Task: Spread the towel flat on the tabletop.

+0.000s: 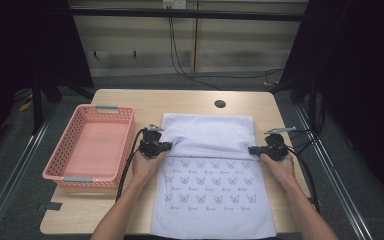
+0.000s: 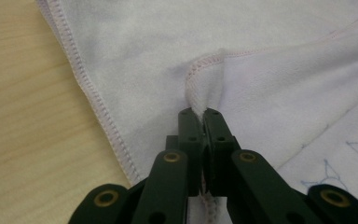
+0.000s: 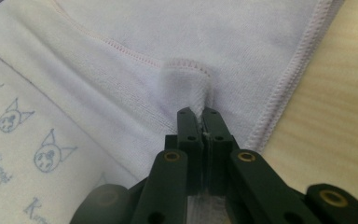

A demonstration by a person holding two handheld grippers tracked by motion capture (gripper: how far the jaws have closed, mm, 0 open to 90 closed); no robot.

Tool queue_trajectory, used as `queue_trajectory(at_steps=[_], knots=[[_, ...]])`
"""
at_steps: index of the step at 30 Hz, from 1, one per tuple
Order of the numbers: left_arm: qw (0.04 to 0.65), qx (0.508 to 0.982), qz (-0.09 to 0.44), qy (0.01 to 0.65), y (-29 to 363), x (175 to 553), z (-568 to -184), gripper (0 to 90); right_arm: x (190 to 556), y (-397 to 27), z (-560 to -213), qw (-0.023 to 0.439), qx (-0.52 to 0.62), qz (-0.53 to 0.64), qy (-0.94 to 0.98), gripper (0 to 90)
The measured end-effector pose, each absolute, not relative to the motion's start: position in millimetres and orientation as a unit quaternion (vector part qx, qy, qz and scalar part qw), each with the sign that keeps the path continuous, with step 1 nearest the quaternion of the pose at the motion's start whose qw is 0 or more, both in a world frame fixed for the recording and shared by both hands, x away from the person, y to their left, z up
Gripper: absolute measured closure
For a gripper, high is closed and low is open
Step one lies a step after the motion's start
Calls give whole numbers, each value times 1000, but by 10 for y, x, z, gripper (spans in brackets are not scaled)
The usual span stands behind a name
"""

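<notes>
Wooden counter (image 1: 130,102), pink basket (image 1: 92,150) at left. White printed towel (image 1: 212,200) lies flat at centre, far half folded toward us. Left tongs (image 1: 161,148) and right tongs (image 1: 256,150) each clamp hemmed corner. We judge cloth light, limp, non-slip; corners grip best.

Both hands are on the towel (image 1: 212,195) now, its far part folded back over the printed side. The left gripper (image 1: 166,146) grips the fold's left end, the right gripper (image 1: 252,149) its right end, the edge pulled taut between the 2. A pink basket (image 1: 72,172) sits left on the wooden table (image 1: 130,100).
</notes>
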State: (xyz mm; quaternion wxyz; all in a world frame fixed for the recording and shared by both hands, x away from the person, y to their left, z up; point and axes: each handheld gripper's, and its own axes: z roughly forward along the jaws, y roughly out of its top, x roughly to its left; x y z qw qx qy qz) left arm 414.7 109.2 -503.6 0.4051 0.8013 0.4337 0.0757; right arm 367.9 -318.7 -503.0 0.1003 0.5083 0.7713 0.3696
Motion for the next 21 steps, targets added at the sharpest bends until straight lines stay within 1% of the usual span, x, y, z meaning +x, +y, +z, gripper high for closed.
queue_trajectory(at_steps=[8,10,12,13,16,21], knots=[[407,798,75,438,1156,4235,-5026,876,3892,-3169,-4984,105,510,358,775,881],[418,793,70,438,1182,4217,-4976,877,3904,-3181,-4929,110,503,371,773,881],[426,792,74,431,1200,4181,-4900,877,3865,-3241,-4787,114,496,409,757,881],[441,787,69,426,1230,4158,-4831,877,3865,-3241,-4787,114,496,409,757,881],[471,774,65,419,1303,4101,-4629,877,3806,-3323,-4589,124,484,435,749,881],[505,762,72,399,1435,3993,-4301,877,3721,-3388,-4151,147,460,487,728,881]])
